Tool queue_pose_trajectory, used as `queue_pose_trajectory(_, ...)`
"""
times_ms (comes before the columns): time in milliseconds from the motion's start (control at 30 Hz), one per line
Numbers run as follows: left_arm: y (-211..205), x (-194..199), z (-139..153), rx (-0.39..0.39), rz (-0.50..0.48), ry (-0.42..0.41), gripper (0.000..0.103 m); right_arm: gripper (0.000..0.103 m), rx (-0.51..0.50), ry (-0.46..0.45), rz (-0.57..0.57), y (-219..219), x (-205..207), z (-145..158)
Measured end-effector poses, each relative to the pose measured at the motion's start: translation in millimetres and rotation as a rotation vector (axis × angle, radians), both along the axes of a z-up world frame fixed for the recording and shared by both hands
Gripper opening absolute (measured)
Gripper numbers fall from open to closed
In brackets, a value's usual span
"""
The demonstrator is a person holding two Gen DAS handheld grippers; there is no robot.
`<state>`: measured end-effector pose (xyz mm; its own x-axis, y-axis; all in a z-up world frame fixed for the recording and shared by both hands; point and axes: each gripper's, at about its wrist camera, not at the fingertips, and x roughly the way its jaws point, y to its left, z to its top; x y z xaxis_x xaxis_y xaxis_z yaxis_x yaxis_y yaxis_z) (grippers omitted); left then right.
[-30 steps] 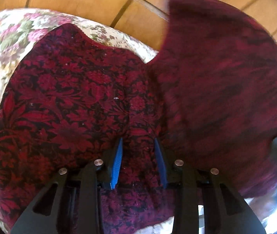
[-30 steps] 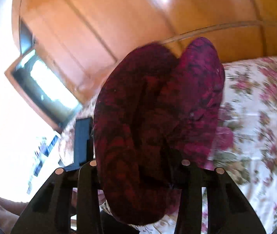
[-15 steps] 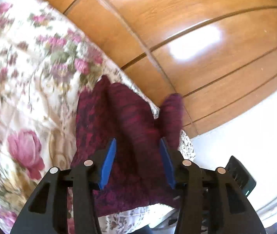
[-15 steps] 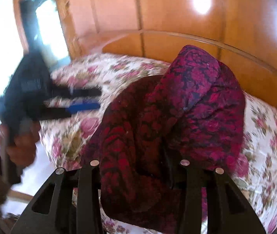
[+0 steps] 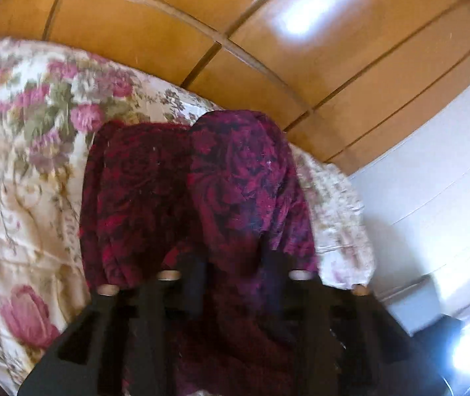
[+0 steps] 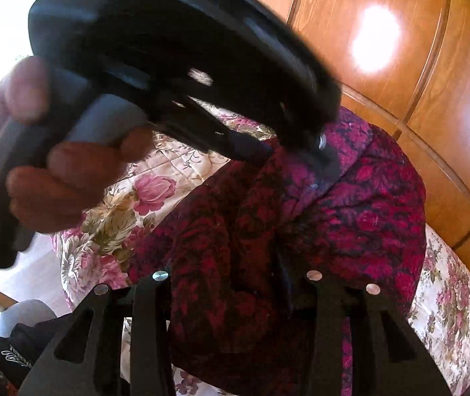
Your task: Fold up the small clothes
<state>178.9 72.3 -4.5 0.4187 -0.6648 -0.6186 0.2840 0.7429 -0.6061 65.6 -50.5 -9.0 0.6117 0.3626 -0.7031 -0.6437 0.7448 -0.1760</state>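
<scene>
Wooden wall panels point(image 5: 268, 49) stand behind one bed with a flowery cover point(image 5: 20, 171). One dark red flowery garment point(image 5: 175, 191) hangs bunched over the bed's edge, held up by two claws. The left claw point(image 5: 231, 264) is closing on a fold. The right claw point(image 6: 228, 283) is opening, cloth between its fingers. One hand point(image 6: 46, 165) holds the left tool.
</scene>
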Motion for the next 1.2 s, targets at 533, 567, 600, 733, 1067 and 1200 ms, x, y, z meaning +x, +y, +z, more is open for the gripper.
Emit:
queue_pose_trajectory(533, 48.8, -8.7, 10.5, 0.164, 0.106, -0.029, 0.016, 0.058, 0.440, 0.306, -0.093, -138.6, 38.2, 20.1)
queue_pose_trajectory(567, 52.0, -9.5, 6.3, 0.187, 0.120, -0.023, 0.016, 0.058, 0.428, 0.297, -0.091, -128.7, 35.8, 15.2)
queue_pose_trajectory(600, 54.0, -10.7, 3.1, 0.205, 0.132, -0.016, 0.016, 0.058, 0.405, 0.285, -0.091, -120.1, 37.4, 12.9)
queue_pose_trajectory(733, 61.3, -8.2, -19.5, 0.265, 0.193, 0.013, 0.023, 0.059, 0.220, 0.156, -0.111, -82.4, 32.8, -4.0)
queue_pose_trajectory(1067, 51.9, -36.5, -9.8, 0.386, 0.246, -0.092, 0.037, 0.069, 0.302, 0.256, -0.068, -109.1, 34.6, 11.5)
queue_pose_trajectory(1200, 47.4, -40.5, -9.2, 0.402, 0.277, -0.107, 0.037, 0.069, 0.360, 0.264, -0.188, -120.9, 78.4, 25.3)
